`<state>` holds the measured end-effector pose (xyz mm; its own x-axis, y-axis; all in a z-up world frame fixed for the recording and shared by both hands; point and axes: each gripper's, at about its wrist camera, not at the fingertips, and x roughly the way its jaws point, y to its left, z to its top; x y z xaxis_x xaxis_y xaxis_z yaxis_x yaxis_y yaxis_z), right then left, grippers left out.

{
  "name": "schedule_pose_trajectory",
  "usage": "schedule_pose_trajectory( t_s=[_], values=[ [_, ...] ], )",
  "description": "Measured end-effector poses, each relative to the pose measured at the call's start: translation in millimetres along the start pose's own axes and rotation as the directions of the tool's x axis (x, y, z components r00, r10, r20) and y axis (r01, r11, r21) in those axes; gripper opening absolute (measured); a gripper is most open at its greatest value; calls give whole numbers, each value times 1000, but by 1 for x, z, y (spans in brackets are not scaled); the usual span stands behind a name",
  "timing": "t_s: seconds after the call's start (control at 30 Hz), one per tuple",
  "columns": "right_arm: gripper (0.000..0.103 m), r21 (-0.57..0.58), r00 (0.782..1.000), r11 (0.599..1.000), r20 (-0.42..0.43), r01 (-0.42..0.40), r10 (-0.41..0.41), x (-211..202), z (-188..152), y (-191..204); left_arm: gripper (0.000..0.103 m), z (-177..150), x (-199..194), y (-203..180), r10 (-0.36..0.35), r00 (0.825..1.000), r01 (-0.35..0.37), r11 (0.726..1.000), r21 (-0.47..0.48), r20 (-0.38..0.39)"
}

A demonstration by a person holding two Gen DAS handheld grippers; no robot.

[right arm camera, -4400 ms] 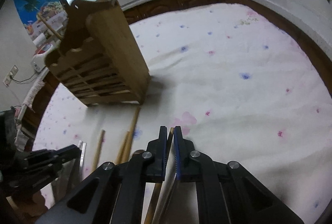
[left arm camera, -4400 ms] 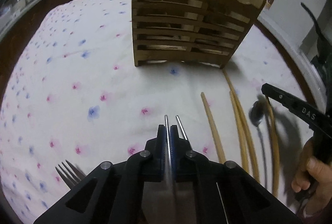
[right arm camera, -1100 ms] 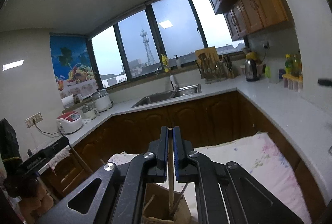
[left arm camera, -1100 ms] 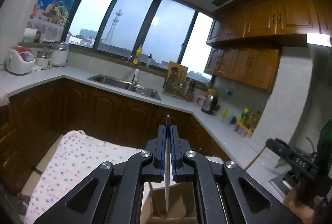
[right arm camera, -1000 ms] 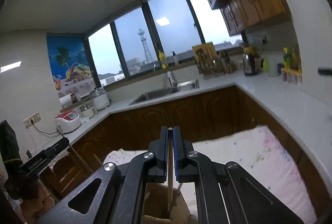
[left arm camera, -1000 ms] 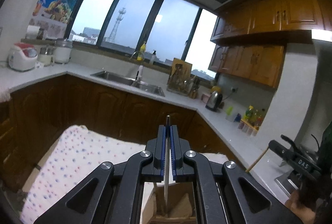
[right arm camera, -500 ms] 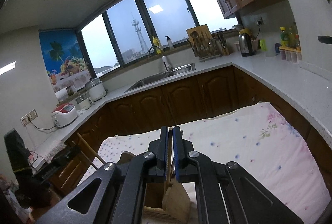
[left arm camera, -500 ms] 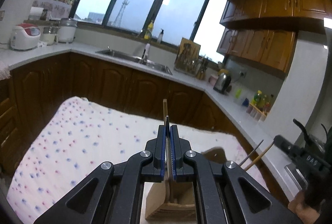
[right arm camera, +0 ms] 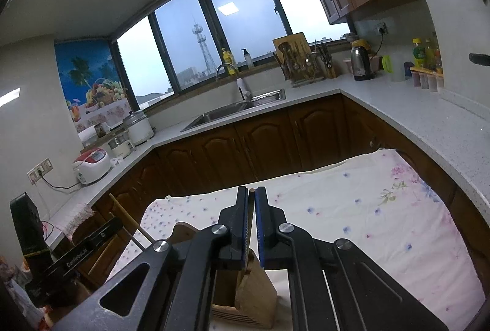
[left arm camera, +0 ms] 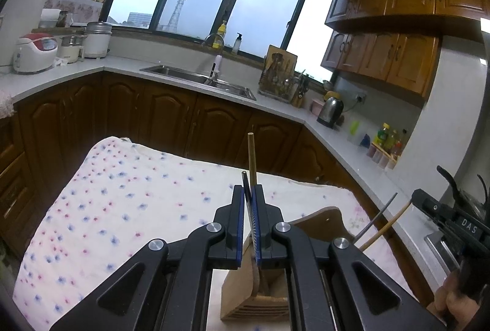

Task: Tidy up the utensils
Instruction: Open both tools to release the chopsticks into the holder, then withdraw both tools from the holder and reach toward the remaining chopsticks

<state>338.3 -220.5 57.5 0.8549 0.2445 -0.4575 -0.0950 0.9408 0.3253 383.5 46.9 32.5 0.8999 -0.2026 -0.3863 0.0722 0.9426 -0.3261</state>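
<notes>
My left gripper (left arm camera: pixel 248 193) is shut on a thin metal utensil (left arm camera: pixel 244 178) whose tip pokes just above the jaws. Its lower end runs down into the wooden utensil holder (left arm camera: pixel 318 223) directly below. A wooden chopstick (left arm camera: pixel 251 153) rises behind the jaws. My right gripper (right arm camera: pixel 251 193) is shut on another wooden chopstick (right arm camera: pixel 251 192), held over the same utensil holder (right arm camera: pixel 257 294). The left wrist view shows the right gripper (left arm camera: pixel 428 205) at the right edge, beside a metal rod (left arm camera: pixel 376 217) and a wooden stick (left arm camera: pixel 386 227) slanting up from the holder. The left gripper (right arm camera: pixel 101 231) sits low on the left of the right wrist view.
The holder stands on a table under a white flowered cloth (left arm camera: pixel 122 202). Dark wooden cabinets (left arm camera: pixel 171 122) and a grey counter with a sink (left arm camera: pixel 199 80) wrap around behind it. A kettle (left arm camera: pixel 330 112) and bottles stand on the right counter, and rice cookers (left arm camera: pixel 33 52) on the left.
Both grippers have sunk toward the holder and tipped downward, bringing the table and holder further into view. The wooden chopstick now shows above the left jaws. Both stay shut.
</notes>
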Motion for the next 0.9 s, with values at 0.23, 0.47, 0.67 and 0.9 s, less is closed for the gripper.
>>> schedule_pose_trajectory(
  t_s=[0.23, 0.47, 0.67, 0.9],
  values=[
    [10, -7, 1000, 1000, 0, -3, 3, 1, -9, -3, 5, 0, -3, -2, 7, 1000, -7, 1000, 6, -5],
    [62, 6, 998, 999, 50, -36, 36, -21, -10, -2, 47, 3, -24, -4, 8, 1000, -8, 1000, 1, 24],
    [82, 22, 995, 999, 91, -48, 46, -60, -18, -8, 82, -6, -49, -3, 31, 999, -31, 1000, -4, 28],
    [90, 52, 996, 998, 80, -43, 39, -95, -31, -14, 93, -23, -91, -3, 50, 999, -50, 999, 10, 14]
  ],
)
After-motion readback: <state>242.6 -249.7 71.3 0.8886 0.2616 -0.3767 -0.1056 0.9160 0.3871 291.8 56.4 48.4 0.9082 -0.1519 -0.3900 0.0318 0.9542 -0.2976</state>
